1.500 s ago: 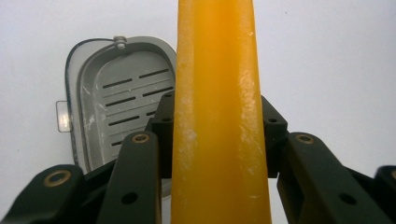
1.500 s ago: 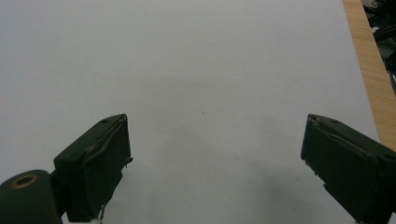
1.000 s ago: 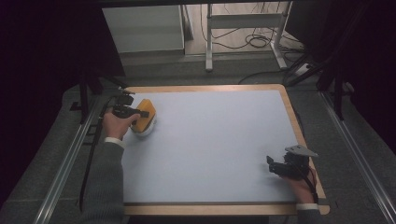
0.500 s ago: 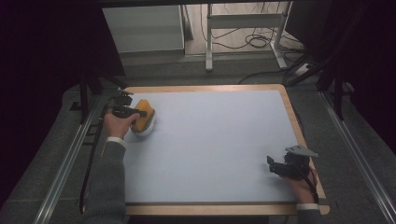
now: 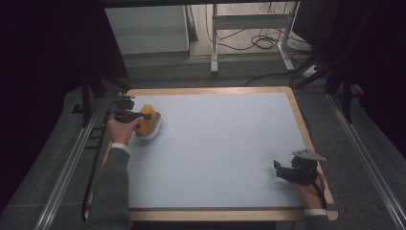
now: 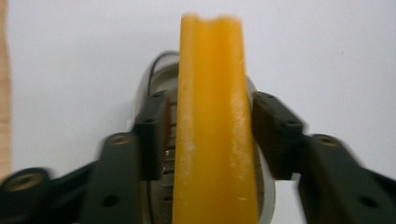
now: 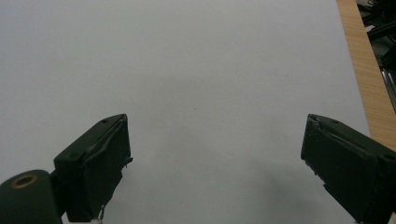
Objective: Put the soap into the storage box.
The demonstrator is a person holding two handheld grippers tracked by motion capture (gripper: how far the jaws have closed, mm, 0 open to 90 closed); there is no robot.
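Brush point(image 5: 147, 122) lay near the counter's point(image 5: 220, 143) left edge, its yellow handle point(image 6: 212, 126) between the left hand-held gripper's point(image 6: 210, 135) just-opened jaws, pads barely clear. Pulling away crooked could have dragged or tipped it. The right hand-held gripper point(image 7: 215, 158) gaped wide, empty.

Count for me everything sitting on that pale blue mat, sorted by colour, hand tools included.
Orange and white: 1, the orange-handled brush with a white base, standing between the jaws of the left black gripper, which have just been opening.
Black: 2, the left black gripper and the right black gripper.
Total: 3.
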